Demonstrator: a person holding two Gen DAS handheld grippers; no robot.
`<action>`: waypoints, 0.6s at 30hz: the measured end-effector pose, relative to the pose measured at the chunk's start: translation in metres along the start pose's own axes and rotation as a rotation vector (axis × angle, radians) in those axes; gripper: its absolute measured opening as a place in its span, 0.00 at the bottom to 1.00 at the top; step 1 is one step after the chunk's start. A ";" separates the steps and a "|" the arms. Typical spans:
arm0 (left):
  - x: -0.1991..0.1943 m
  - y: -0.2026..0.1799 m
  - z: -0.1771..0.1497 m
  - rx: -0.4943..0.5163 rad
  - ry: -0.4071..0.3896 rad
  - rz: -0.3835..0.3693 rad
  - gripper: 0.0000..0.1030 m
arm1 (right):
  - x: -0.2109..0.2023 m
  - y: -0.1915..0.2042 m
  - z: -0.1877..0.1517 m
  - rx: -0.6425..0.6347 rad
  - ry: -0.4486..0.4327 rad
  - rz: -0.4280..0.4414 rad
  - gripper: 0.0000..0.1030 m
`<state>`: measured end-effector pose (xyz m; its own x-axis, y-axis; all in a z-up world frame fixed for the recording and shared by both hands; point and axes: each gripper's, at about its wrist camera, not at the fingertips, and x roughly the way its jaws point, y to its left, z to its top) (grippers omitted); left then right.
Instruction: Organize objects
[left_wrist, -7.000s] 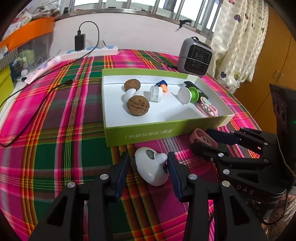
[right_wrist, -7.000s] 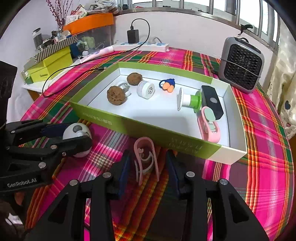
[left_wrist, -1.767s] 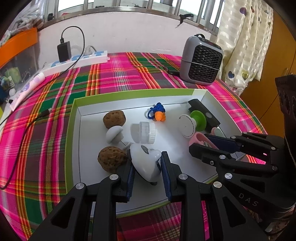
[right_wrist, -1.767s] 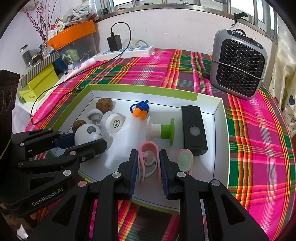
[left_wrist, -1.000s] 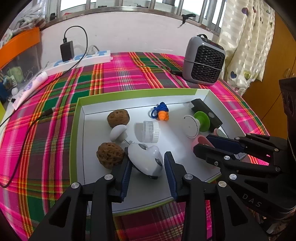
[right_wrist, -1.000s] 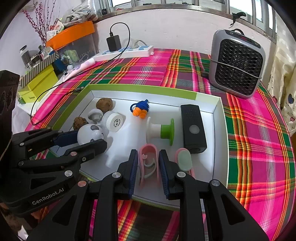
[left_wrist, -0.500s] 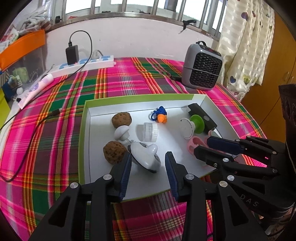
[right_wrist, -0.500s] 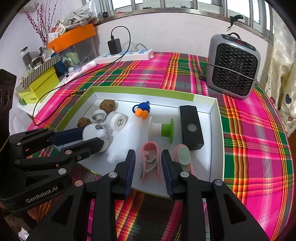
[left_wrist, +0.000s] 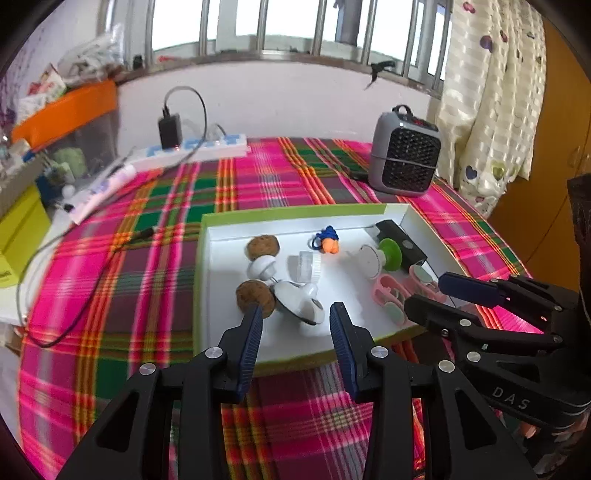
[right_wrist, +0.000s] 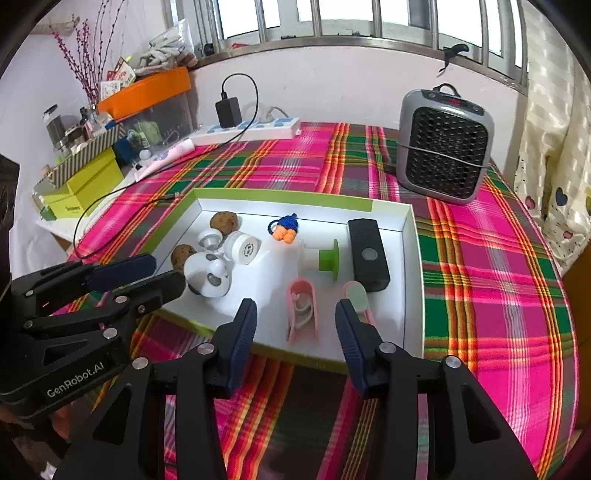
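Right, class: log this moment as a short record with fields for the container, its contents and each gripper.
container: green-edged box on plaid cloth
contents: white mouse-shaped gadget, pink clip, black remote, green spool
left gripper: open, holding nothing
right gripper: jaws opening, pink clip lies free in the box

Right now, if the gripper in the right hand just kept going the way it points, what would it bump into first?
Most likely the pink clip lying in the white tray: it sits straight ahead between the right gripper's opening jaws, untouched by them. Depth is hard to judge; the tray's near wall might come first.
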<state>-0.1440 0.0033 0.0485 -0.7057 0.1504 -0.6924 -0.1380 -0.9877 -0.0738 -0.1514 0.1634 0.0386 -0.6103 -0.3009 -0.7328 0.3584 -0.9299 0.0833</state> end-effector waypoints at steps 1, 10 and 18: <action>-0.003 -0.001 -0.002 0.001 -0.002 0.000 0.35 | -0.002 0.001 -0.001 -0.002 -0.001 -0.005 0.45; -0.019 -0.003 -0.022 -0.011 0.006 0.019 0.35 | -0.019 0.008 -0.019 -0.012 -0.018 -0.040 0.45; -0.017 0.000 -0.049 -0.037 0.051 0.067 0.39 | -0.016 0.003 -0.044 0.003 0.029 -0.078 0.45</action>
<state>-0.0977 -0.0014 0.0249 -0.6758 0.0820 -0.7325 -0.0647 -0.9966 -0.0519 -0.1098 0.1744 0.0207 -0.6159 -0.2212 -0.7561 0.3083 -0.9509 0.0271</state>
